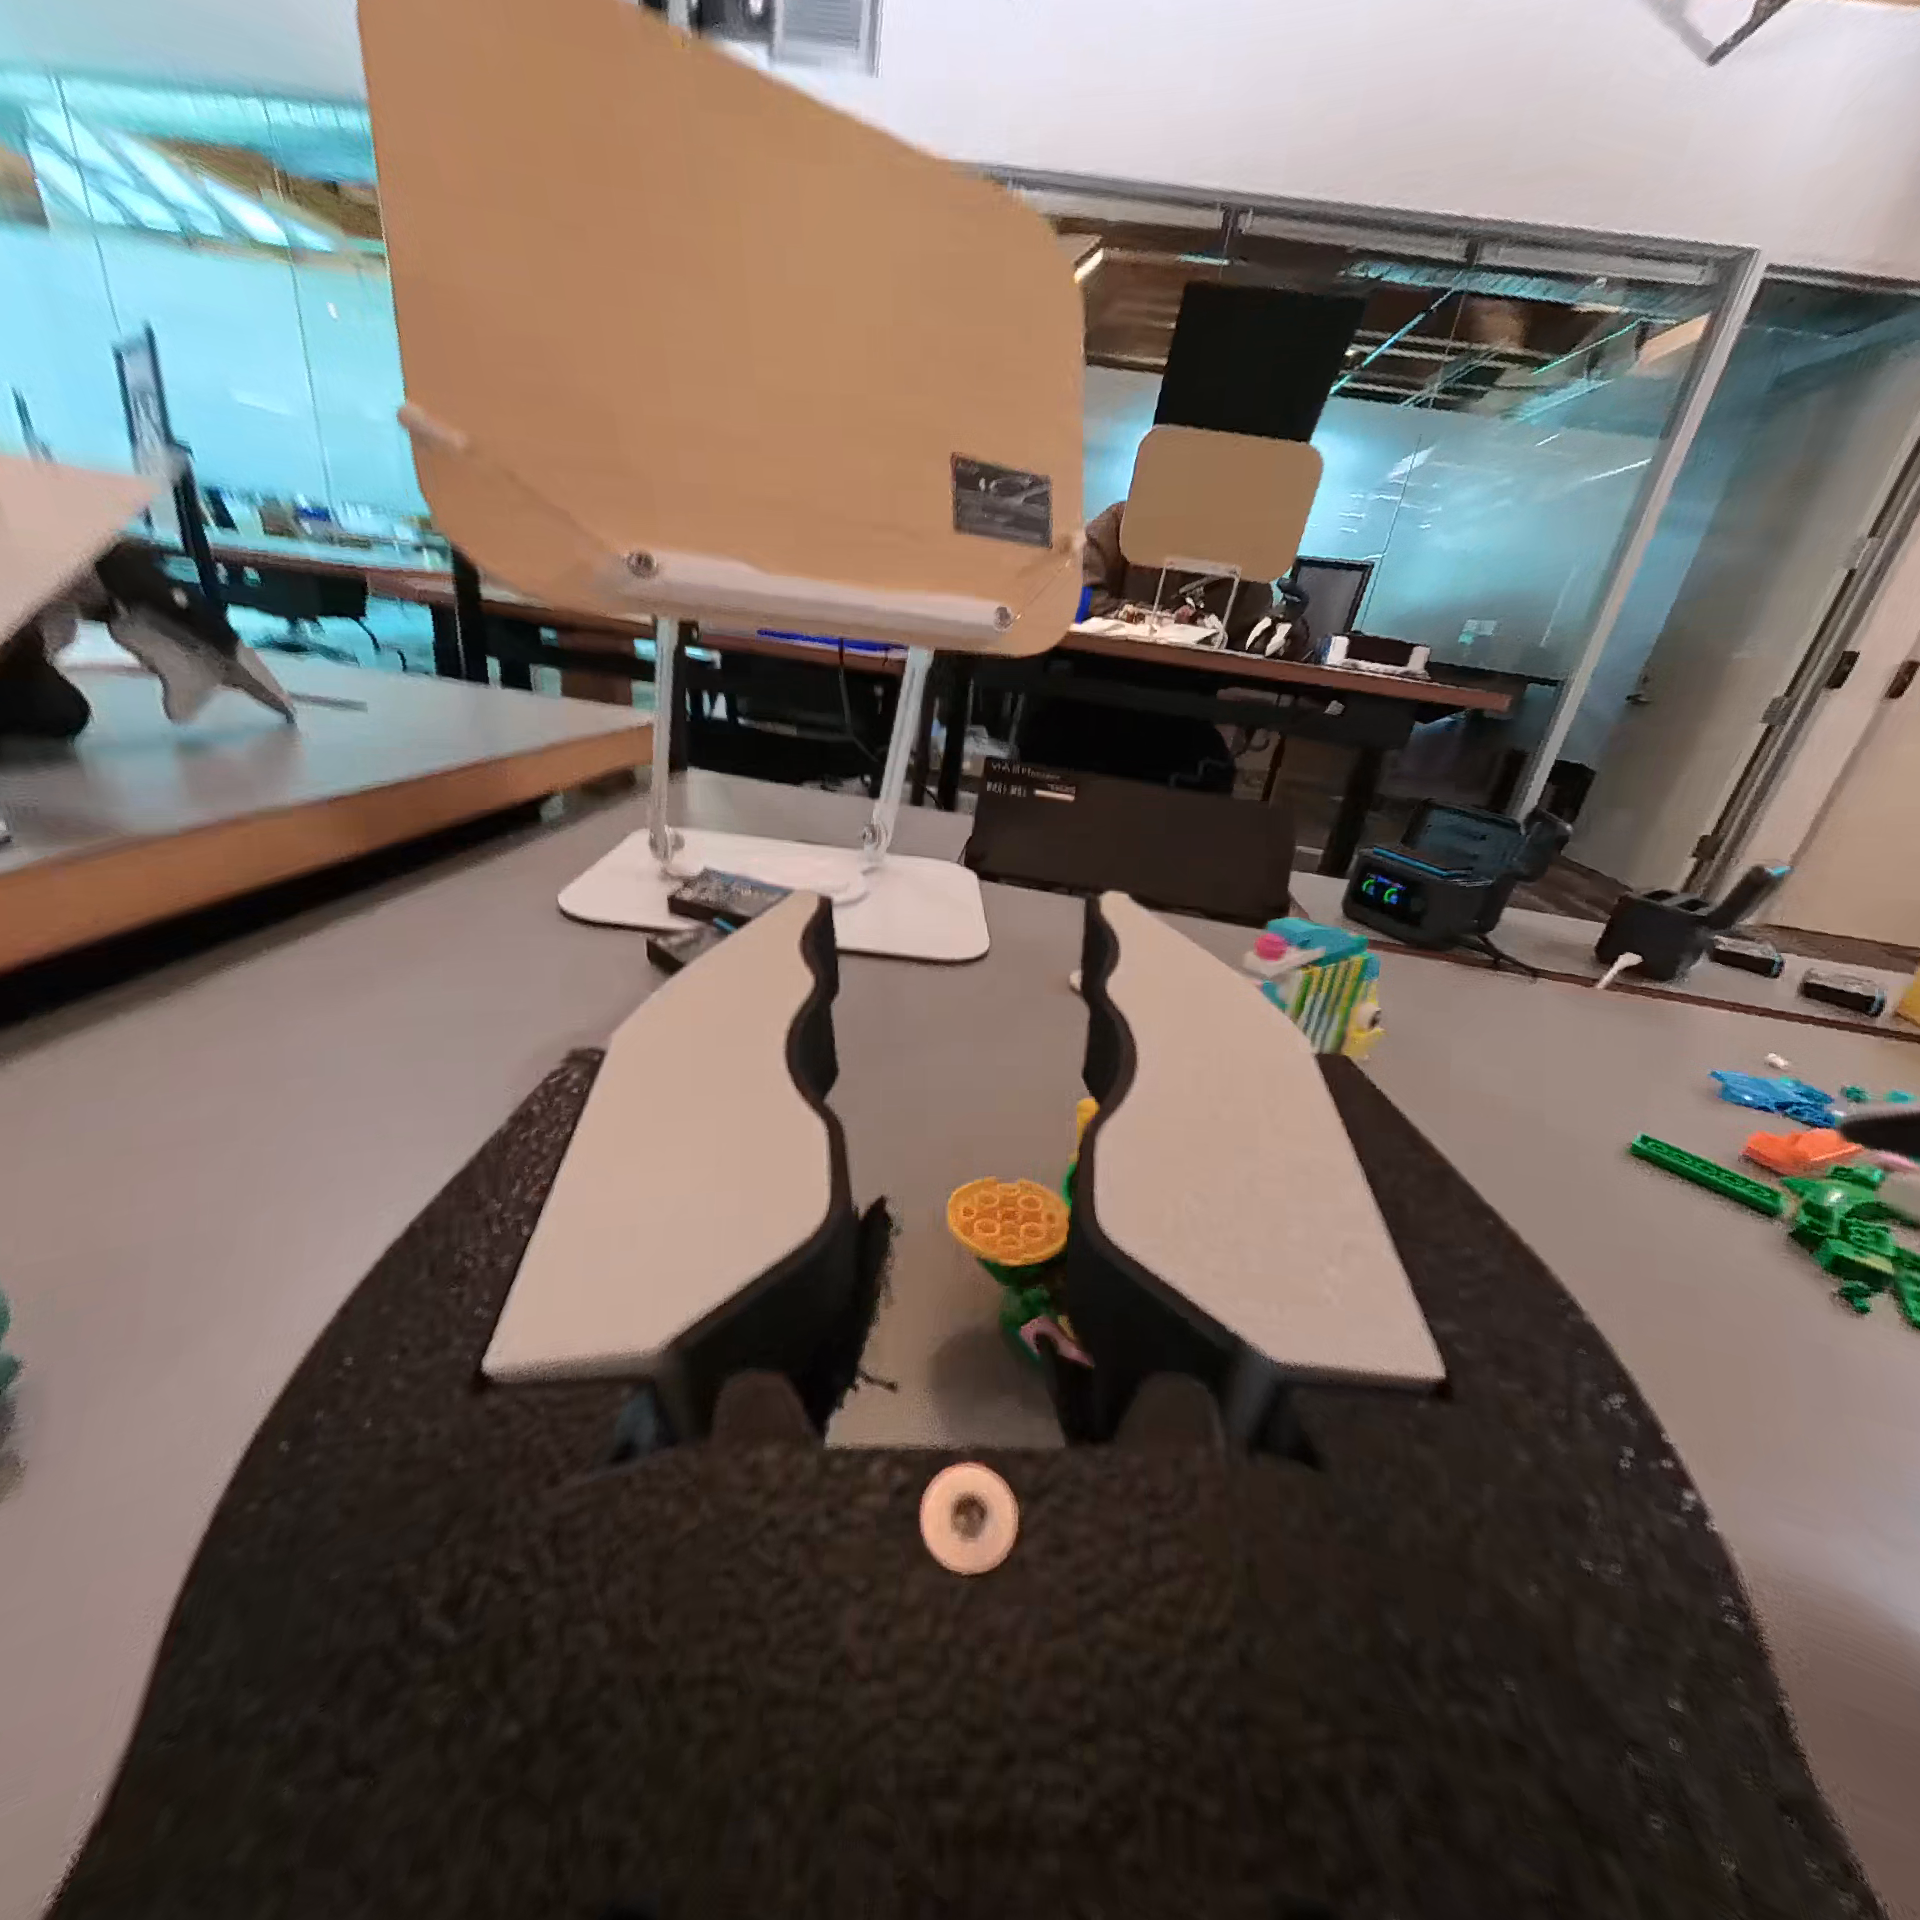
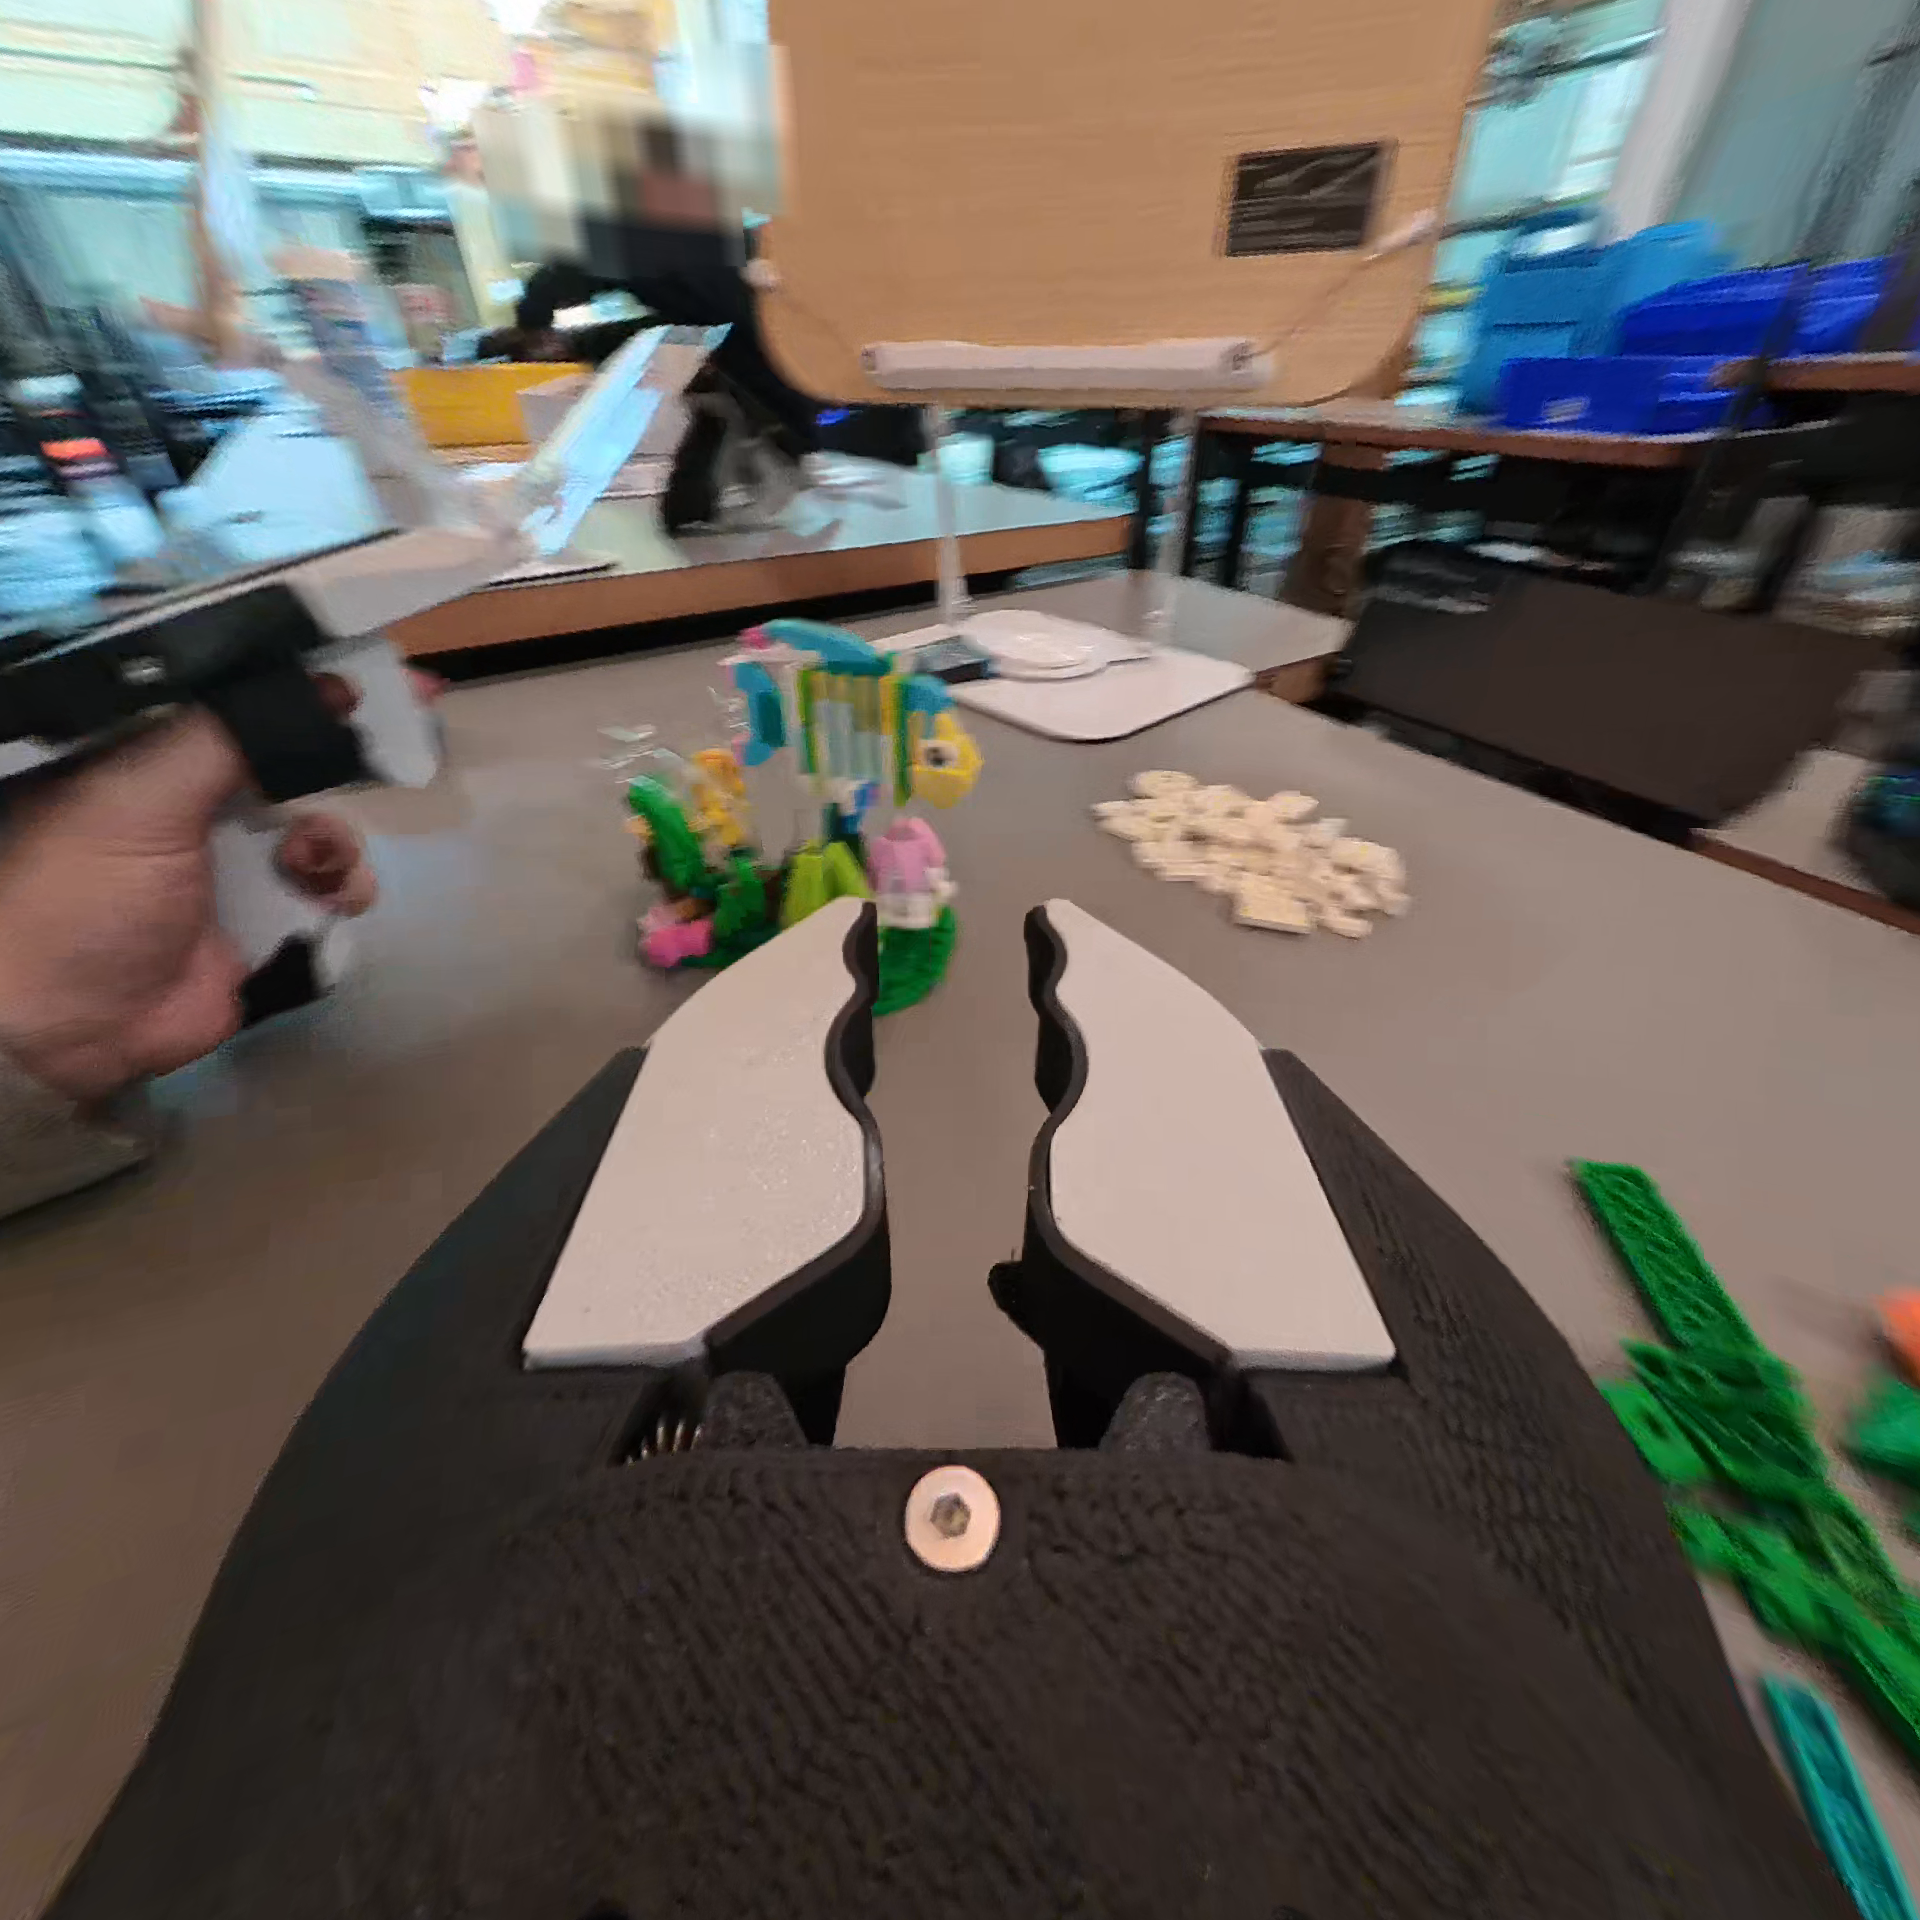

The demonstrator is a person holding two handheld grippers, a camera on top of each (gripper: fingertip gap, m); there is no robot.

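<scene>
Grey table (image 1: 312, 1091) below: yellow-topped brick plant (image 1: 1008, 1226) sits ungripped inside released left gripper (image 1: 956, 935); right gripper (image 2: 951, 925) released, brick fish model (image 2: 821, 790) just ahead-left

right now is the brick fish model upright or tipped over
Upright. The fish model stands on its green plant base on the grey table, apart from the right gripper.

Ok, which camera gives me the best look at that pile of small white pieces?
The right wrist view: the pile of white pieces lies in full sight on the grey table, ahead and right of the right claw. The left wrist view does not show it.
</scene>
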